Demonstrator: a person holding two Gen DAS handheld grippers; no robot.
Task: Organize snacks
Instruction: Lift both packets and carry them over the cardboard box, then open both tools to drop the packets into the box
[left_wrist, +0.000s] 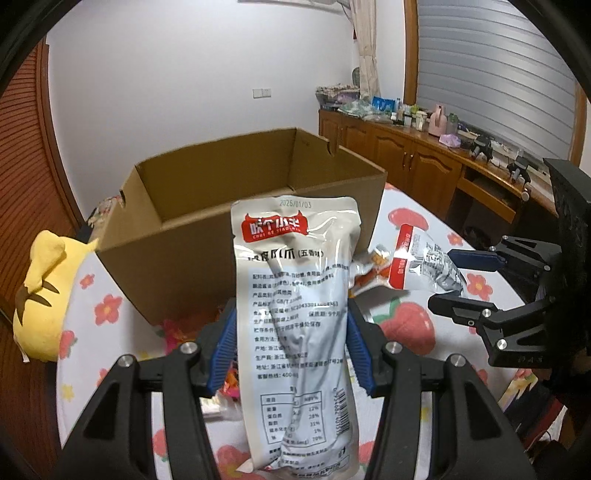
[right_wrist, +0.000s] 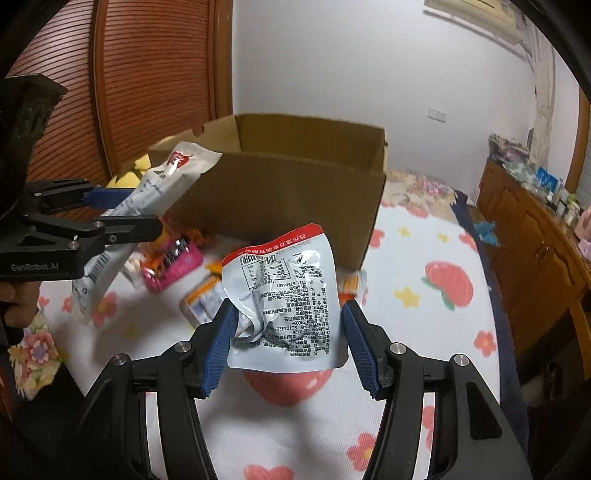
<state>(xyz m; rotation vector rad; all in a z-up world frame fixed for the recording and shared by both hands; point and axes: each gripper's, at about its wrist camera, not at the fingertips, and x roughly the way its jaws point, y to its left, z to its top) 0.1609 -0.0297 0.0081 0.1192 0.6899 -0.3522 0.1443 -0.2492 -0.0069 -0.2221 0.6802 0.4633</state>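
Observation:
My left gripper (left_wrist: 291, 325) is shut on a long white snack pouch (left_wrist: 295, 310) with a red logo, held upright just in front of an open cardboard box (left_wrist: 236, 206). The same gripper (right_wrist: 122, 210) and pouch (right_wrist: 155, 184) show at the left of the right wrist view. My right gripper (right_wrist: 288, 325) is shut on a crumpled silver packet with a red top edge (right_wrist: 288, 295), above the flowered cloth (right_wrist: 406, 332) and in front of the box (right_wrist: 280, 192). It also shows at the right of the left wrist view (left_wrist: 448, 280), with its packet (left_wrist: 421, 266).
Loose snacks lie on the cloth before the box: a pink packet (right_wrist: 170, 266) and orange ones (right_wrist: 203, 299). A yellow plush toy (left_wrist: 40, 295) sits left of the box. Wooden cabinets (left_wrist: 406, 155) with clutter stand at the far right.

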